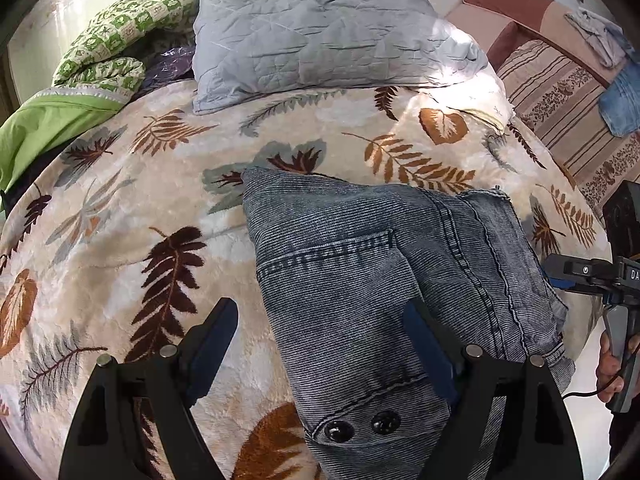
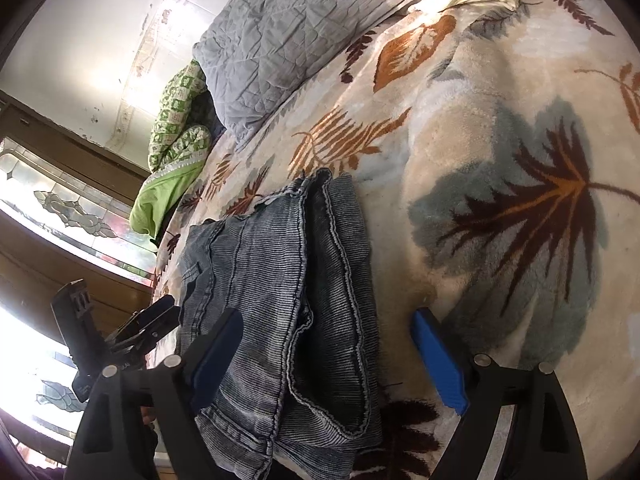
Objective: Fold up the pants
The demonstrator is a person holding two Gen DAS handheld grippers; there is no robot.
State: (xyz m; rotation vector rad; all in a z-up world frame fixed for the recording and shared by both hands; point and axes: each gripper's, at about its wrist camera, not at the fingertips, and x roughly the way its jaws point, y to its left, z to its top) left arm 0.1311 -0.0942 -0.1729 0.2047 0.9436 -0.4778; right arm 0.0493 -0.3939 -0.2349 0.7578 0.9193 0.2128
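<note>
Home bedroom; bed under leaf-print blanket [image 1: 160,208]; grey pillow [image 1: 320,32]; possibly sofa [image 1: 560,92] beside.

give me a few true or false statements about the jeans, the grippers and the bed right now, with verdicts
1. The folded jeans lie on a leaf-patterned blanket. True.
2. The left gripper is clamped shut on the jeans. False: its jaws stand wide open, one finger over the blanket and one over the denim.
3. A grey quilted pillow lies beyond the jeans, at the far end of the bed. True.
4. The right gripper holds the pillow. False: it is open, with the jeans' edge between its fingers and nothing pinched.
5. The jeans are spread out flat at full length. False: they are folded into a compact stack of layers.
</note>
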